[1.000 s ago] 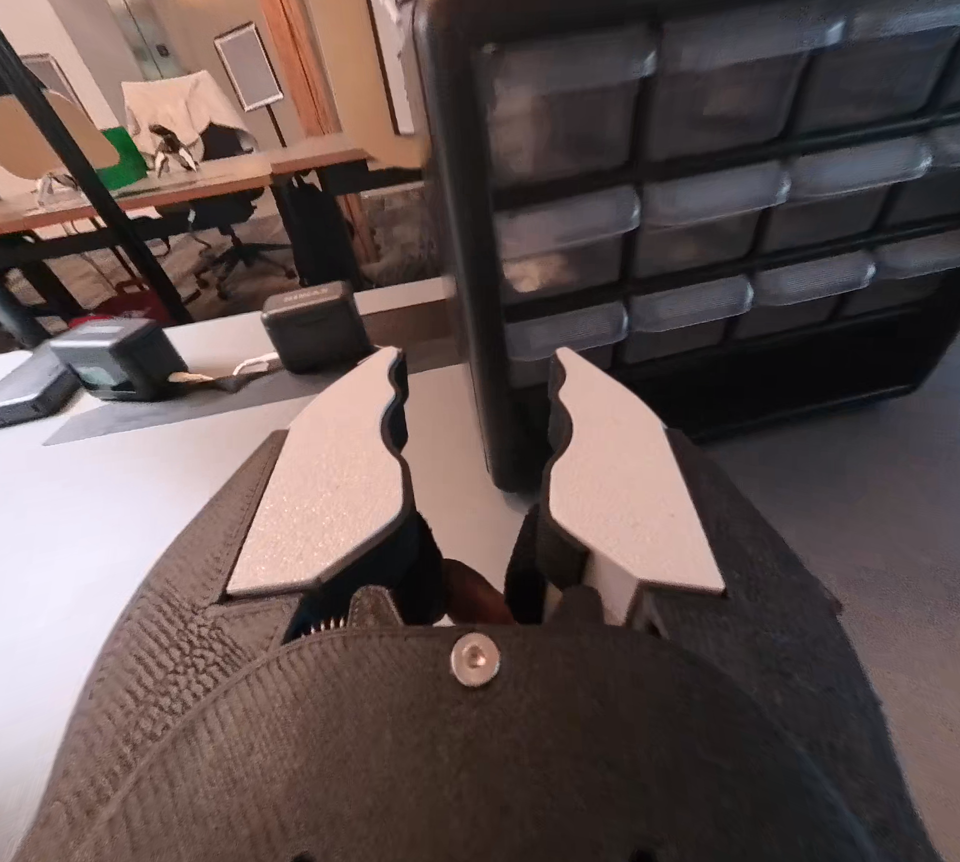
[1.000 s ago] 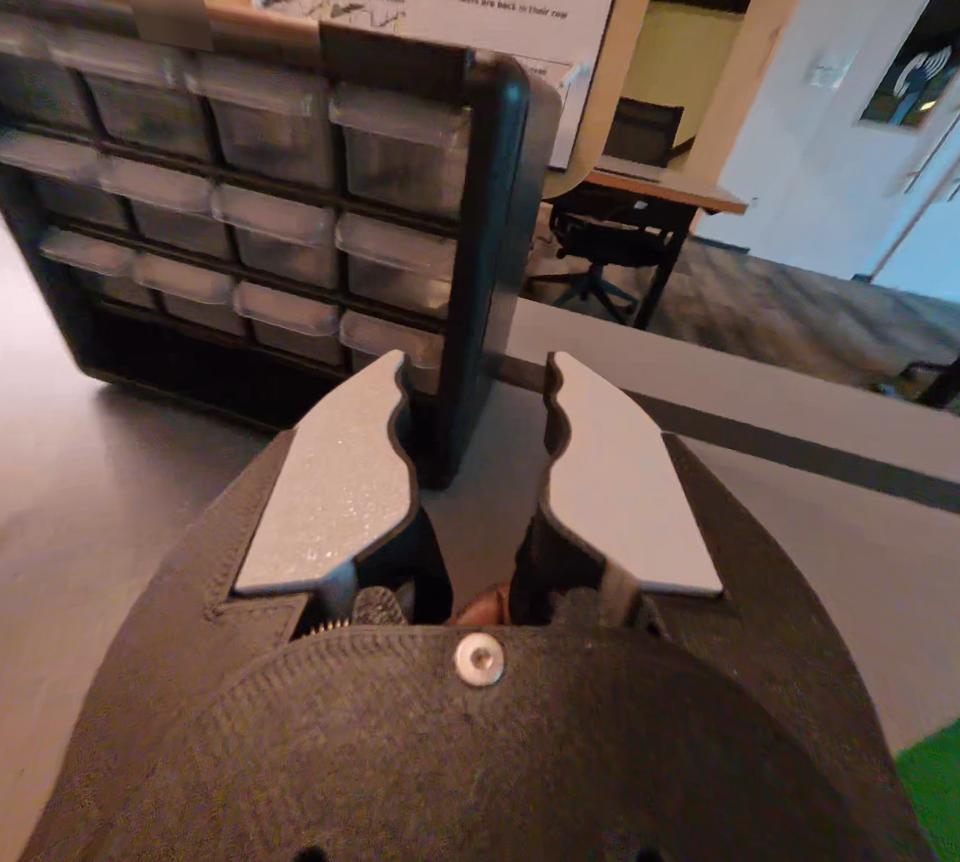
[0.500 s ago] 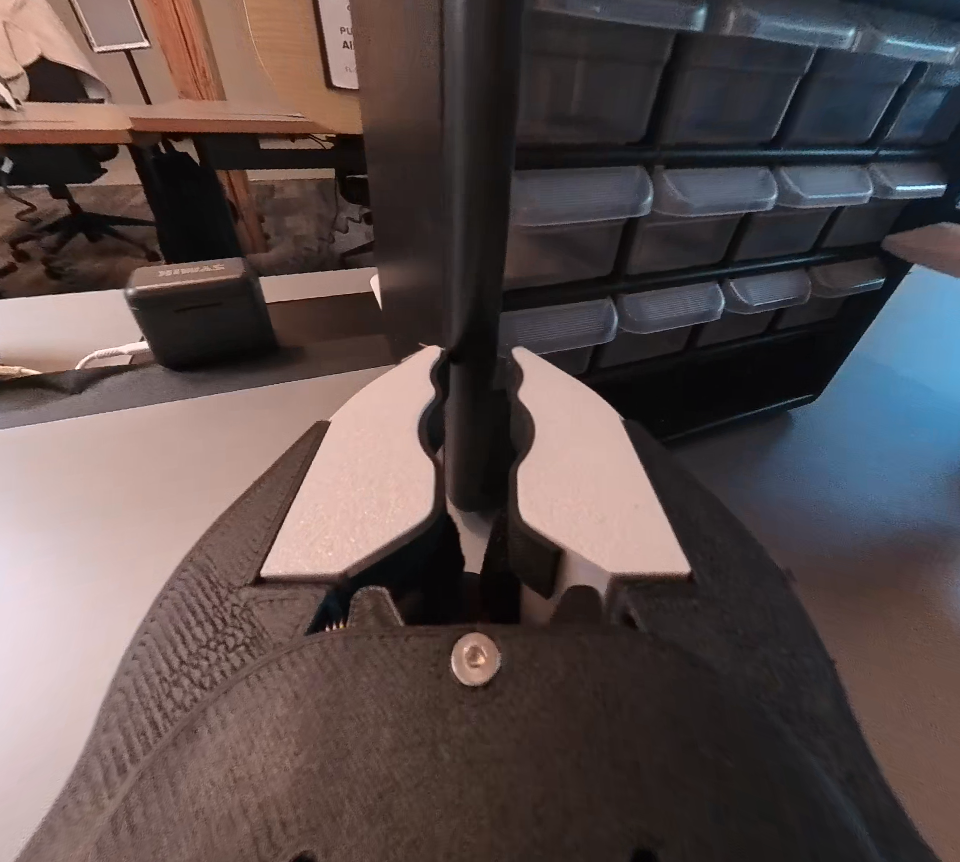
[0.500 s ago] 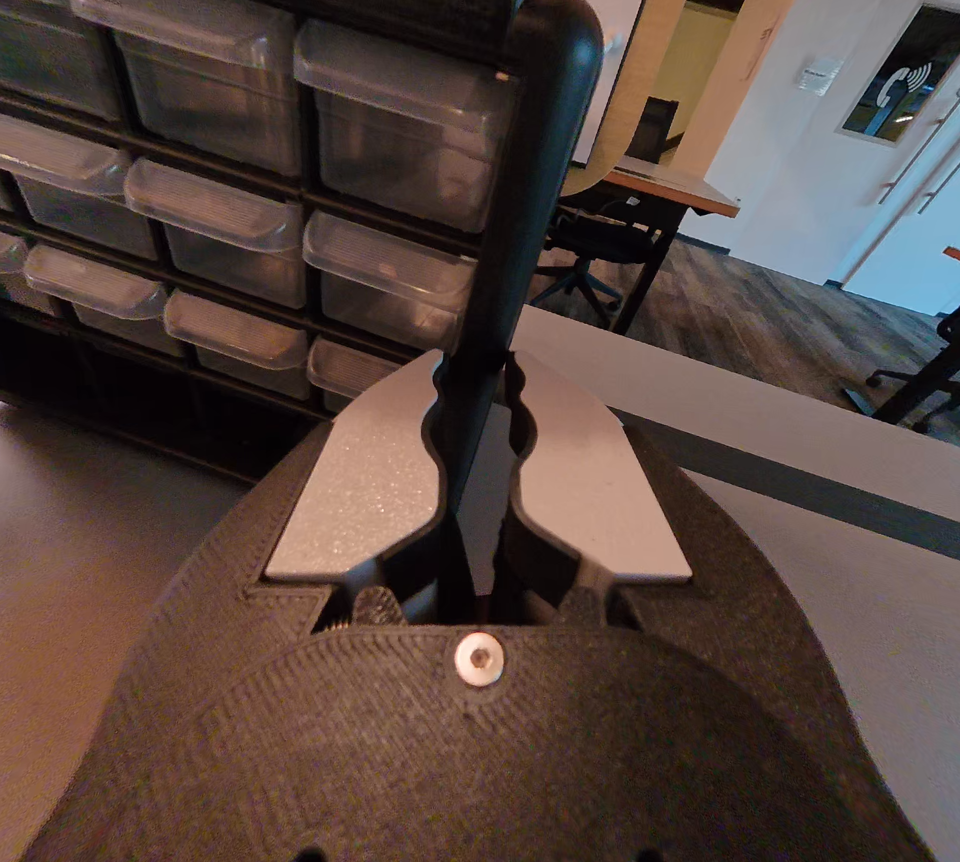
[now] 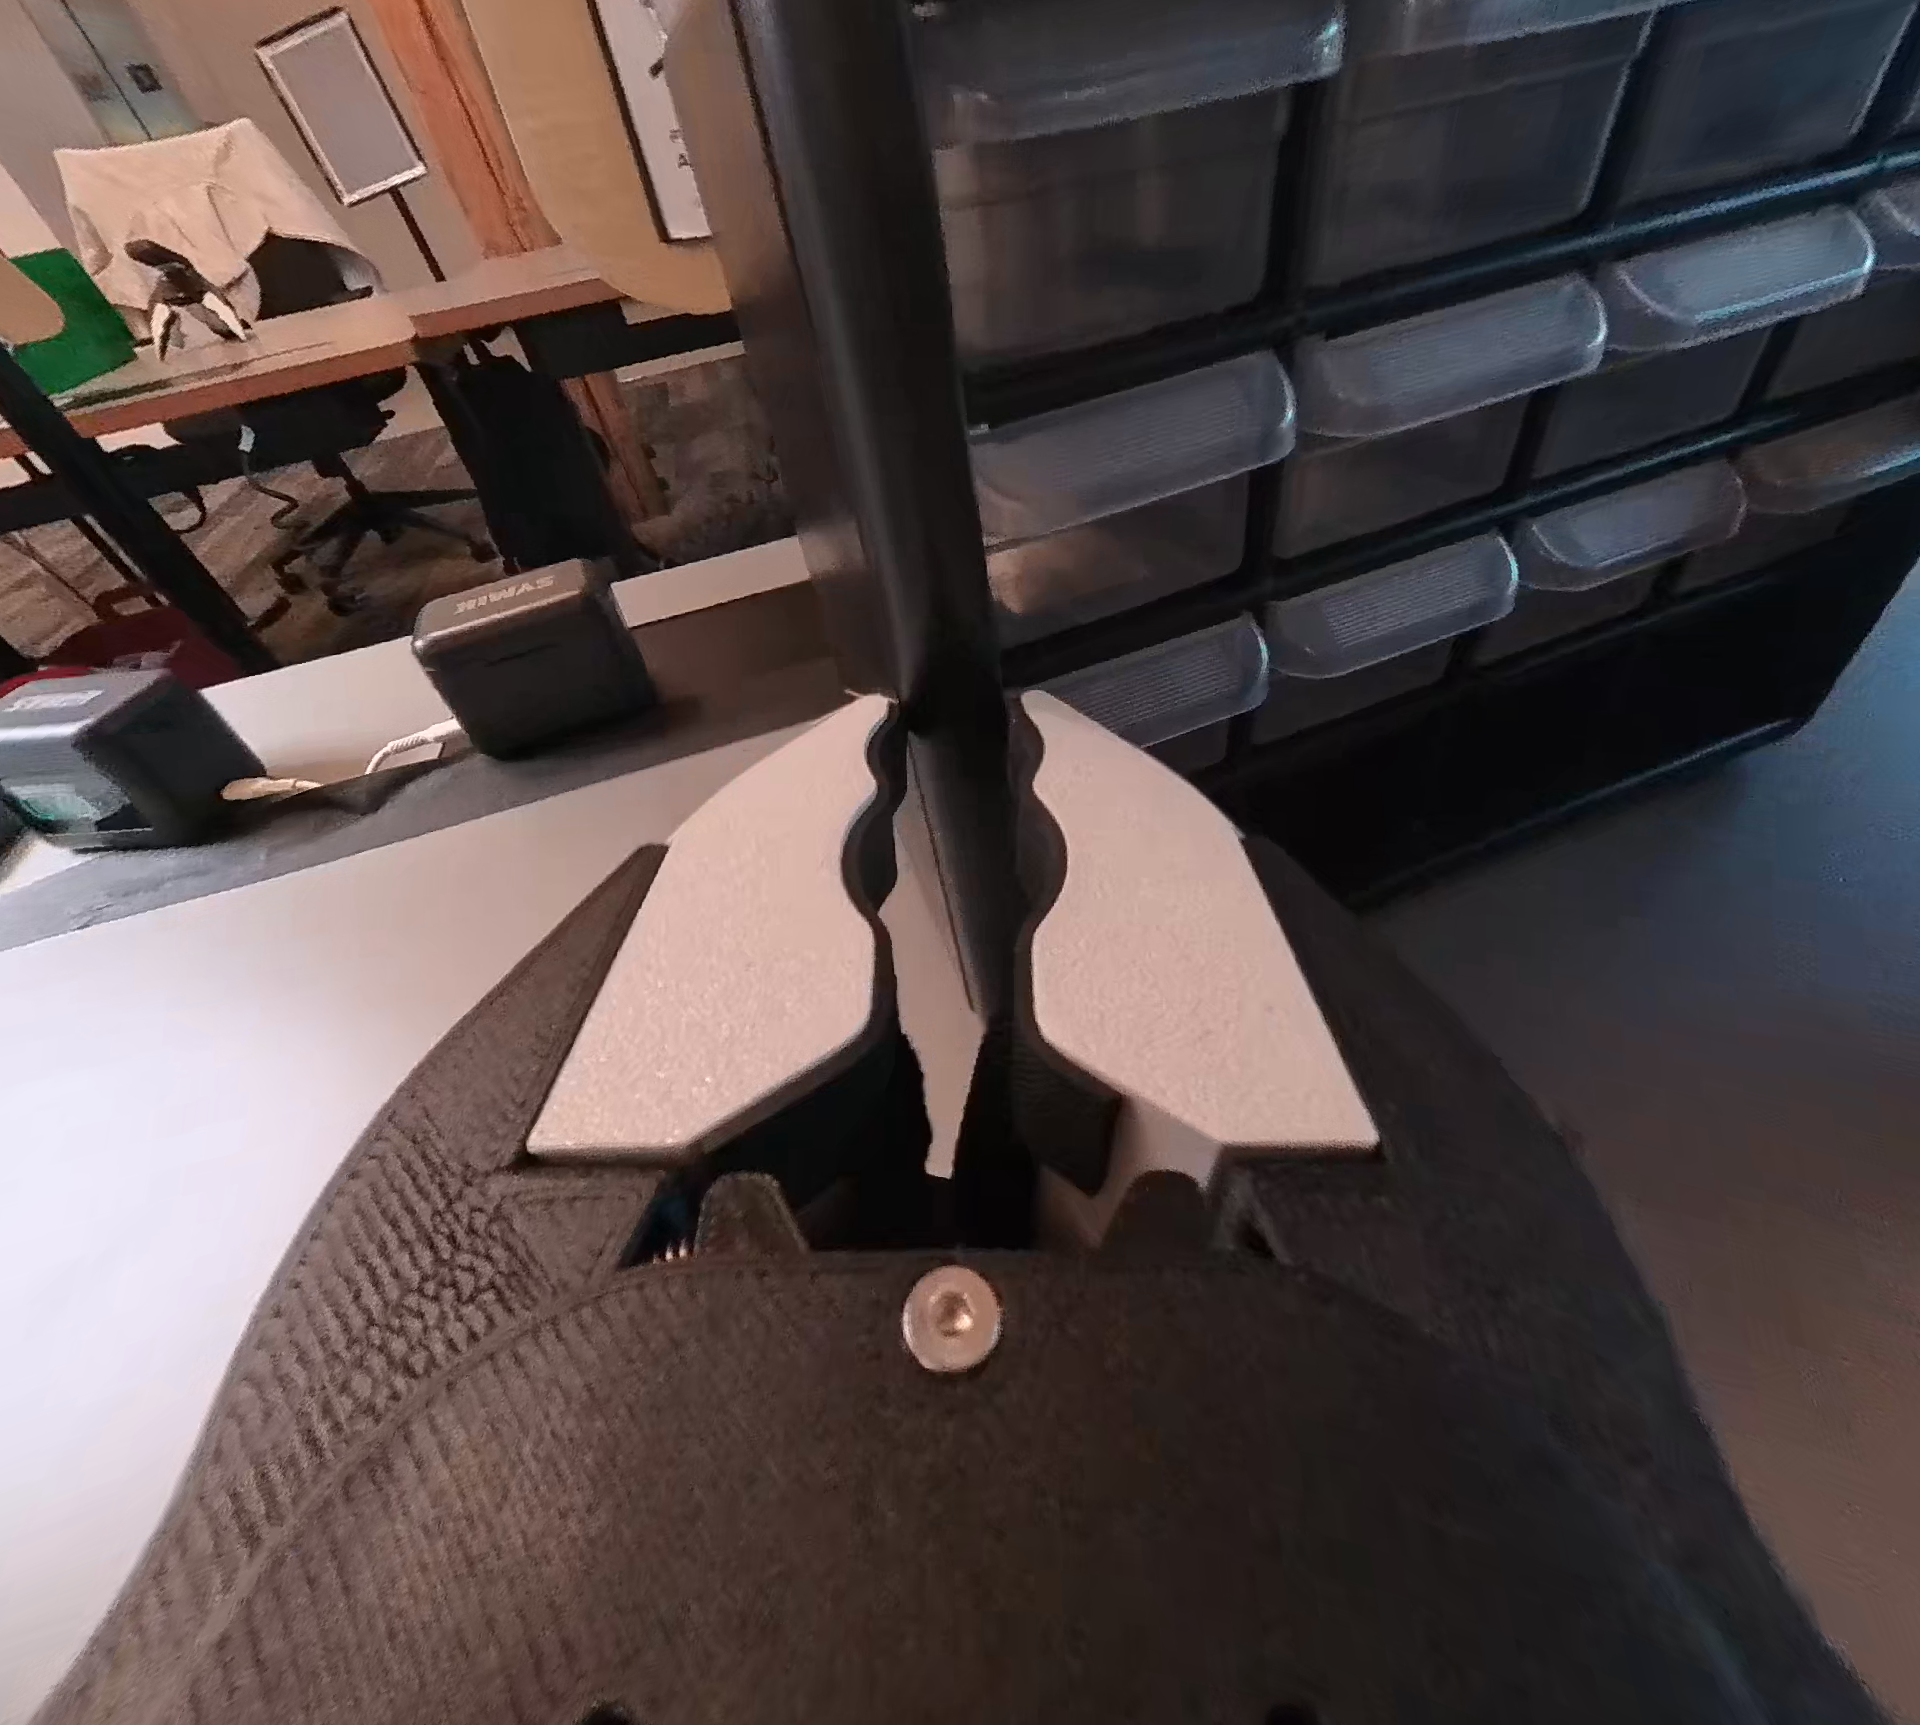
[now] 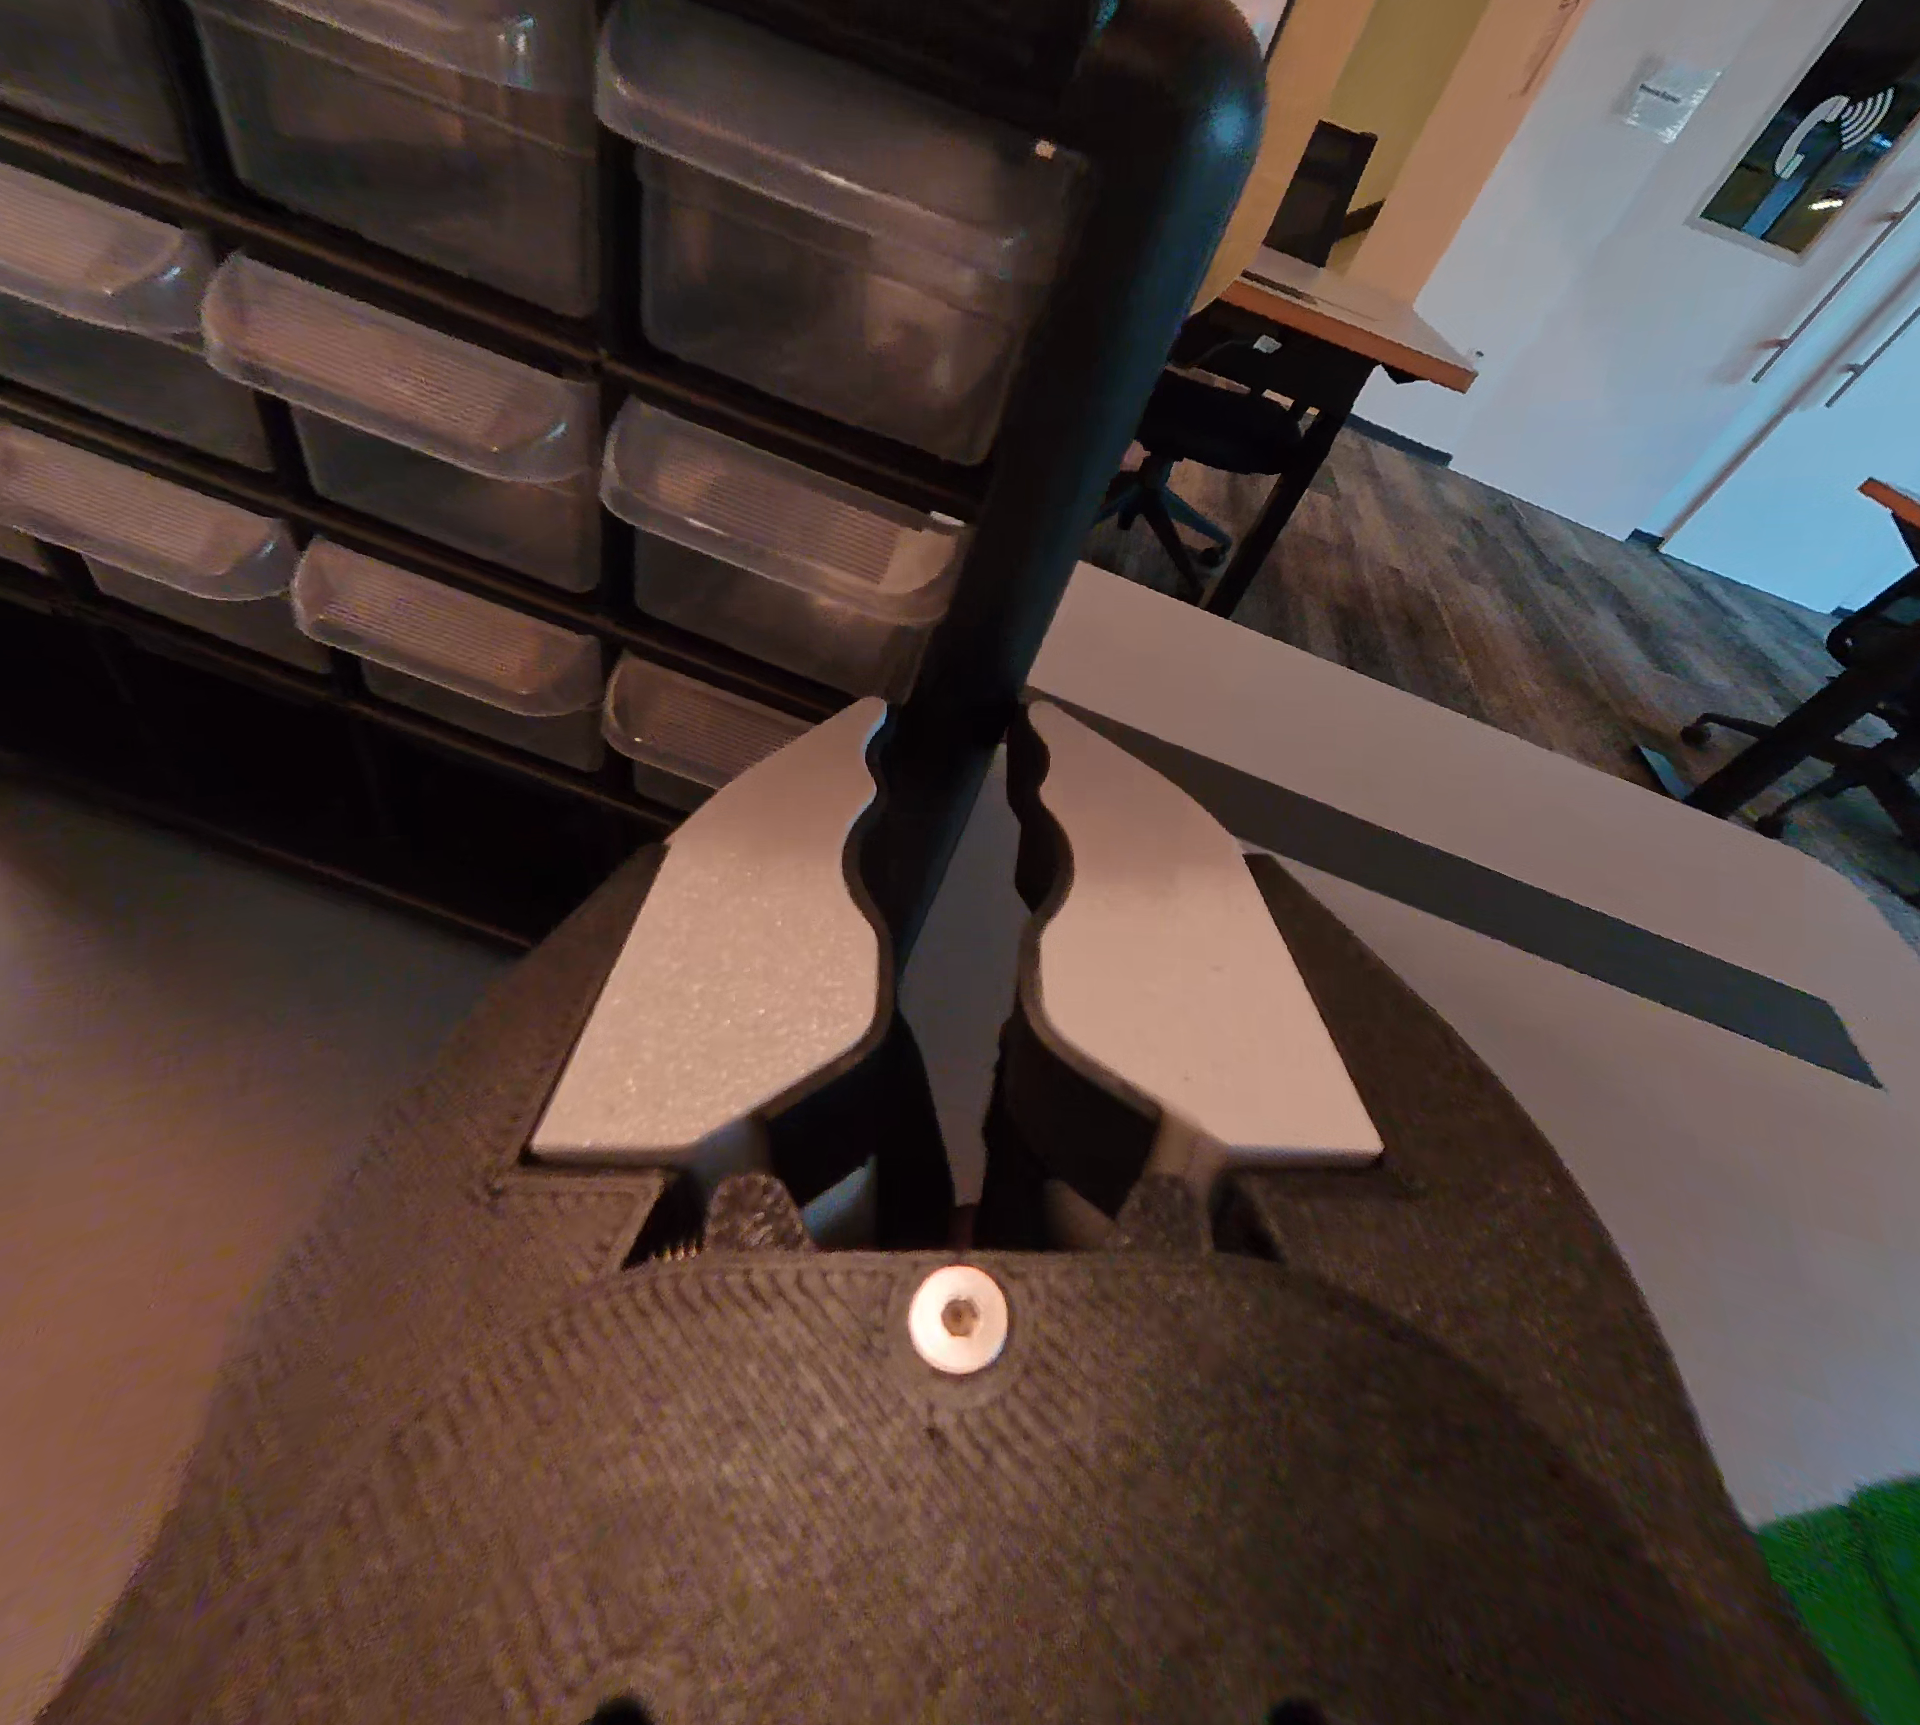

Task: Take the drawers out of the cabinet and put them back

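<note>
A black cabinet (image 5: 831, 221) with rows of clear plastic drawers (image 5: 1122, 148) stands on the grey table. Its lowest row (image 5: 1558, 740) is a dark opening with no drawers showing. My left gripper (image 5: 954, 719) is shut on the front edge of the cabinet's left side wall, low down. In the right wrist view, my right gripper (image 6: 951, 719) is shut on the front edge of the cabinet's right side wall (image 6: 1143, 169), next to the right column of drawers (image 6: 831, 221). The drawers I see sit pushed in.
A black case (image 5: 530, 657) and a grey device (image 5: 104, 761) with a cable lie on the table (image 5: 208, 1052) left of the cabinet. A dark strip (image 6: 1507, 927) crosses the table on the right, and a green patch (image 6: 1849, 1613) shows bottom right. Desks and office chairs stand behind.
Both grippers were open in front of the cabinet's lower corners. They moved forward over the side walls and closed on them; the cabinet now fills more of both views.
</note>
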Available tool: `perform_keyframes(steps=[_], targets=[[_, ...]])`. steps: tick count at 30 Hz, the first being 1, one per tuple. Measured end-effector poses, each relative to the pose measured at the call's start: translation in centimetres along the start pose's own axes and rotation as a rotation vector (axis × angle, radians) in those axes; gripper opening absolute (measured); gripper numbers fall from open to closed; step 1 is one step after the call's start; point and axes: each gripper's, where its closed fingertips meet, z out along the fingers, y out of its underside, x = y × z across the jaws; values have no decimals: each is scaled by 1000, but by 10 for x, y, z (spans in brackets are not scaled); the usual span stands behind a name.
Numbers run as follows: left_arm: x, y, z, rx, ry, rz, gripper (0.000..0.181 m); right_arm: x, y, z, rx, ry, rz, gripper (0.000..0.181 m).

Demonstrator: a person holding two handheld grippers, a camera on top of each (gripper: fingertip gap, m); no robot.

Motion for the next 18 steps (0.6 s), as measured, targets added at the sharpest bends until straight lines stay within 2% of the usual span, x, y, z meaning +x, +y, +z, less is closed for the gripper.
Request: perform_keyframes(steps=[12,15,18], targets=[[43,7,-98,-17,101,49,20,-15,12,-99,-37,-85,-16,21],[47,7,-109,12,107,60,20,-17,13,-112,-22,-85,-20,21],[48,8,-110,8,120,82,21,-18,14,-114,-10,-93,-14,22]])
